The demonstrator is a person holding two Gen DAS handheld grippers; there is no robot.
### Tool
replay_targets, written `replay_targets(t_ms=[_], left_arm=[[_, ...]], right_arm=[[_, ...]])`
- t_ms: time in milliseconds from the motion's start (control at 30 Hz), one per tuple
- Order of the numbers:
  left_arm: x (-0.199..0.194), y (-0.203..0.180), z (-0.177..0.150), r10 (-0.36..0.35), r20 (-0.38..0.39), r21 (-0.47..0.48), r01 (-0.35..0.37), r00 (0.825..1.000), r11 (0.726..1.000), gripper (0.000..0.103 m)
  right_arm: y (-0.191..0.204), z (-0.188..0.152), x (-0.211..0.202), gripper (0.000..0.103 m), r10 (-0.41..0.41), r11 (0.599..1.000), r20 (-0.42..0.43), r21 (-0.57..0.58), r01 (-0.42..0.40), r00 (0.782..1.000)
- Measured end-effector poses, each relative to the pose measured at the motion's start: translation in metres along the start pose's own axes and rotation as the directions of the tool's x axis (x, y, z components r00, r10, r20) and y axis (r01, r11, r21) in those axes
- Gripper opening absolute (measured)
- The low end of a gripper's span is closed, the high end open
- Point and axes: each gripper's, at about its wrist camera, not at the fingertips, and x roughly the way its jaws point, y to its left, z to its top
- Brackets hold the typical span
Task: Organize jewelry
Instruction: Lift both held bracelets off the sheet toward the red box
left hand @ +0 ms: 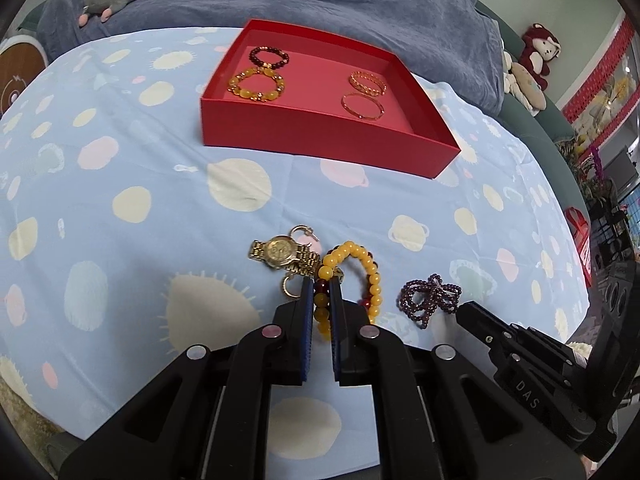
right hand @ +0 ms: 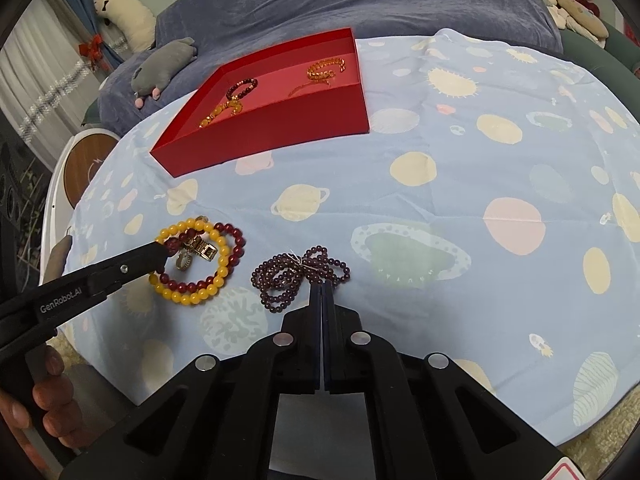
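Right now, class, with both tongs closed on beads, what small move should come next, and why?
Probably lift the left tongs a little: they pinch the yellow and red bracelet, which overlaps the gold watch, so a slow rise should show whether it comes free.

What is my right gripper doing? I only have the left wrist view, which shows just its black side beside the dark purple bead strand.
Observer: The right gripper is shut, its tips pinching the dark purple bead strand.
Operator: Where does the rest lie?
Observer: Mostly left of the tips, in loose loops on the blue planet-print cloth.
Operator: And my left gripper?
Observer: Side-on, the left gripper grips the yellow bead bracelet, and a whole dark red bead bracelet is looped with it.
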Motion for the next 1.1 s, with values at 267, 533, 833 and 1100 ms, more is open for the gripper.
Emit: replay_targets(t_ms=[267, 533, 833, 1100], left_arm=[[-0.008, 0.011, -0.003, -0.006, -0.002, -0.029, 0.006, 1.0, 1.0, 0.007], [0.0, 0.023, -0.009, 0.016, -0.022, -0.063, -0.017, 1.0, 0.998, 0.008], [-0.001, 0.022, -0.012, 0.013, -0.013, -0.072, -0.013, 1.0, 0.997, 0.032], [0.004, 0.013, -0.024, 0.006, -0.044, -0.054, -0.008, 0.999, 0.999, 0.031]], right_arm=[[0.002, -0.001, 0.0, 0.025, -0.022, 1.0, -0.01, -0.012, 0.022, 1.0], [0.004, 0.002, 0.01, 0.034, -0.018, 1.0, -0.02, -0.023, 0.017, 1.0], [0.008, 0.004, 0.019, 0.014, -0.007, 1.0, -0.028, -0.028, 0.007, 1.0], [0.003, 0.004, 0.011, 0.006, 0.0, 1.0, -0.009, -0.006, 0.0, 1.0]])
